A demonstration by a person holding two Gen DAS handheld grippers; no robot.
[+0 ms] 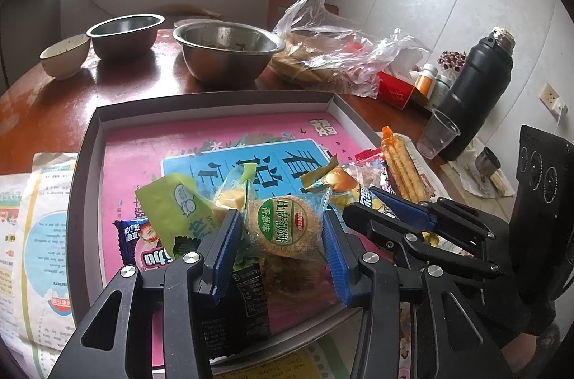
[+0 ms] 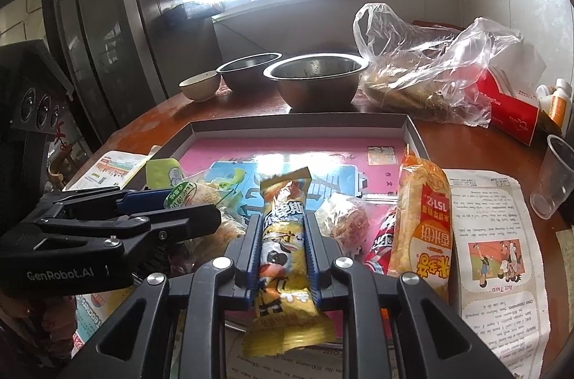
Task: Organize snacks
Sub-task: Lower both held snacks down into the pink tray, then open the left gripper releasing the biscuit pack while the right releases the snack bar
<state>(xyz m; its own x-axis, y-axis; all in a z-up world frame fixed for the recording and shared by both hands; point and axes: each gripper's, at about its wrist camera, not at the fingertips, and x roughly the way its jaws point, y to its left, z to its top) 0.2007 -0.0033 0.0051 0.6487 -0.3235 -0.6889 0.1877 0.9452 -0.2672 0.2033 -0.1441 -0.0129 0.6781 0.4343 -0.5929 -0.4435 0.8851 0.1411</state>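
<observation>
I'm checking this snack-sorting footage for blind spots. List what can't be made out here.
- Left wrist view: the black packet under the round biscuit pack is mostly covered by the left hand-held gripper; its print is unreadable.
- Right wrist view: the yellow snack bar, clamped in the right hand-held gripper, hides the tray's near rim.
- Both views: the window is overexposed.
- Steel bowl: its contents are too dim to tell.

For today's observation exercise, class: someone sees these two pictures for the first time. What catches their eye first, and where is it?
The shallow box with its bright pink and blue lining fills the middle of the table. At its near edge the right gripper has its jaws shut on a yellow snack bar, while the left gripper has a round green-labelled biscuit pack between its jaws. Behind, two steel bowls stand under a glaring window.
</observation>
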